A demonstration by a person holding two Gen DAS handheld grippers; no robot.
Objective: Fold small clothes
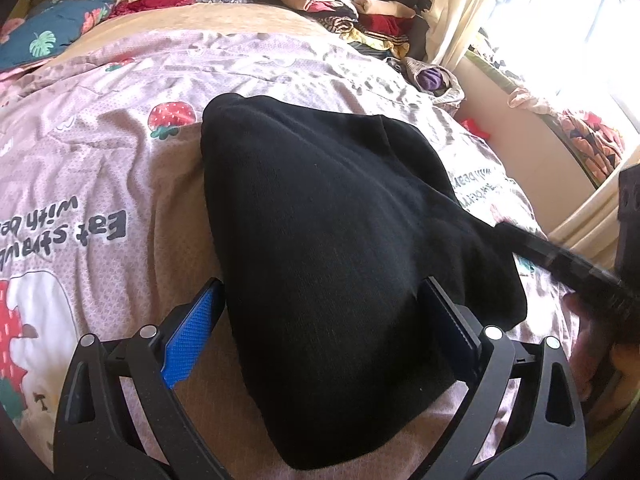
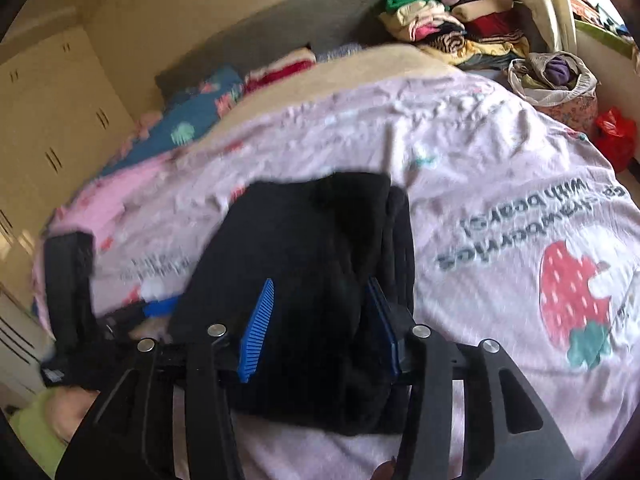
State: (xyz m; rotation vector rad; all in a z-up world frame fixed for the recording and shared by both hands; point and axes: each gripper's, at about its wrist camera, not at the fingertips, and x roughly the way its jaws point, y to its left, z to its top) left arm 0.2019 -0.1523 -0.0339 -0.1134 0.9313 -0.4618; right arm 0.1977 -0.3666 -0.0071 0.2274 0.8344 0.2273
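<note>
Because the black garment point(image 1: 328, 240) lies bunched and partly folded on the pink strawberry bedspread point(image 1: 100, 168), I have both tools set low over its near end, where the loose cloth needs gathering. My left gripper point(image 1: 320, 320) stands wide open, its blue pads point(image 1: 192, 332) spread either side of the narrow near part of the cloth; it straddles the fabric but grips nothing. My right gripper point(image 2: 320, 320) is also parted, a thick fold of the same garment point(image 2: 312, 248) sitting between the fingers. Its view is blurred, so I cannot say whether the pads touch the cloth, only that they are not closed on it. I judge this is a placing for the next fold: one tool on each side edge so the cloth lifts evenly.

Farther off, the garment widens toward the middle of the bed, lying flat enough to fold again. Beyond it, by the curtain, a stack of folded clothes point(image 1: 360, 4) sits at the head of the bed, likely where finished pieces go. A cloth bag point(image 2: 554, 76) with purple fabric stands at the bedside.
</note>
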